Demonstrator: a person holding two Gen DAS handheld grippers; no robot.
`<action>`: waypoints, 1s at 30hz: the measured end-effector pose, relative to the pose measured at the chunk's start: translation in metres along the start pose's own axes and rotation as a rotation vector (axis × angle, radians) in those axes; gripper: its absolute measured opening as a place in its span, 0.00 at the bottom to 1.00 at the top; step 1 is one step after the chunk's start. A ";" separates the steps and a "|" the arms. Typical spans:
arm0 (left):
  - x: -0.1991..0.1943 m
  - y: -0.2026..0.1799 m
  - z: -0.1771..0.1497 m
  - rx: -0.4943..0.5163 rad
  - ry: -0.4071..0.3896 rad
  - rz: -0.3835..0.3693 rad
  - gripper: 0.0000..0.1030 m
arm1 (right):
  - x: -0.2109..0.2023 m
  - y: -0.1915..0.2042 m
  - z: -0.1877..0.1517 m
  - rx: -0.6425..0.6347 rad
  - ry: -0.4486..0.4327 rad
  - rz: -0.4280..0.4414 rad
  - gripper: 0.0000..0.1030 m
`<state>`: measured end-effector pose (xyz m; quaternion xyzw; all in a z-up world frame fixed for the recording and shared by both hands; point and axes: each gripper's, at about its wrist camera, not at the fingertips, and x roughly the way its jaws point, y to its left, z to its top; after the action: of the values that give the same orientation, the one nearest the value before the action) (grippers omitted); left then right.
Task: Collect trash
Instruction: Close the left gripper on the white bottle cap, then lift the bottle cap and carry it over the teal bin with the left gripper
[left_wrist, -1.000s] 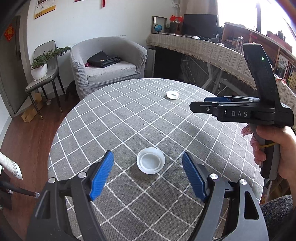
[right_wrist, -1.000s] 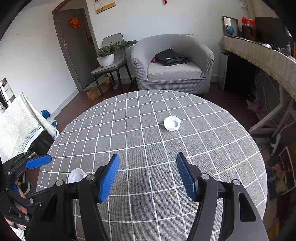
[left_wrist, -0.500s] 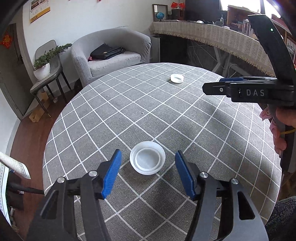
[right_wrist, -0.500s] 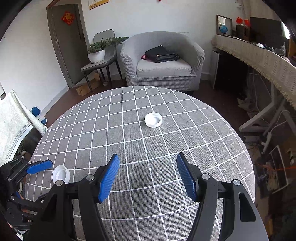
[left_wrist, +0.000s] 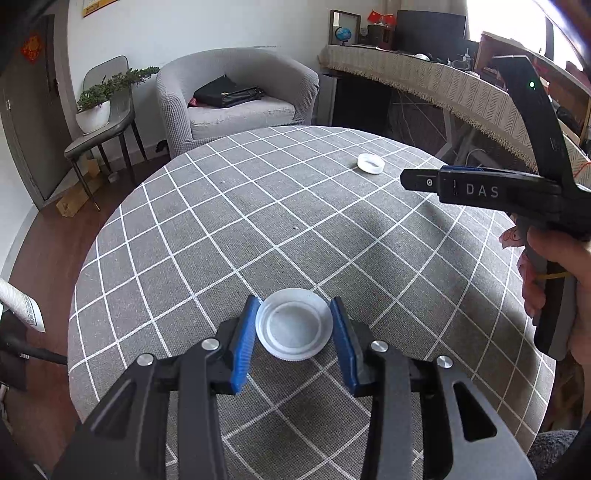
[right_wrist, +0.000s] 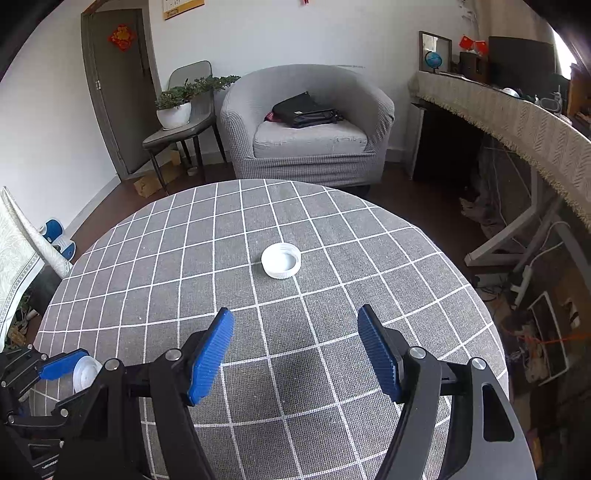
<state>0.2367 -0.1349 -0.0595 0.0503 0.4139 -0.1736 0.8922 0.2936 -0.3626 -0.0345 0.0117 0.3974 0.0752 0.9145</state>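
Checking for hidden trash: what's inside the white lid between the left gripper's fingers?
The white lid, open side up in the left hand-held gripper, shows only a raised inner ring. What is under it on the checked tablecloth is covered.

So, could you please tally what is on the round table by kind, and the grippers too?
White plastic lids: 2, the near lid between the left gripper pads, and the far lid ahead of the right gripper.
Grippers: 2.
Total: 4, over the checked tablecloth.
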 end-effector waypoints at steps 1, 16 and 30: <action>-0.001 0.001 0.000 -0.013 -0.001 -0.009 0.41 | 0.004 -0.001 0.001 0.003 0.015 -0.007 0.68; -0.009 0.034 -0.003 -0.027 -0.019 -0.031 0.41 | 0.048 0.020 0.027 -0.032 0.066 -0.074 0.51; -0.010 0.052 0.019 -0.089 -0.049 -0.074 0.41 | 0.059 0.031 0.039 -0.075 0.081 -0.092 0.29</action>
<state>0.2627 -0.0877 -0.0428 -0.0090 0.4008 -0.1892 0.8964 0.3573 -0.3217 -0.0485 -0.0438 0.4312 0.0480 0.8999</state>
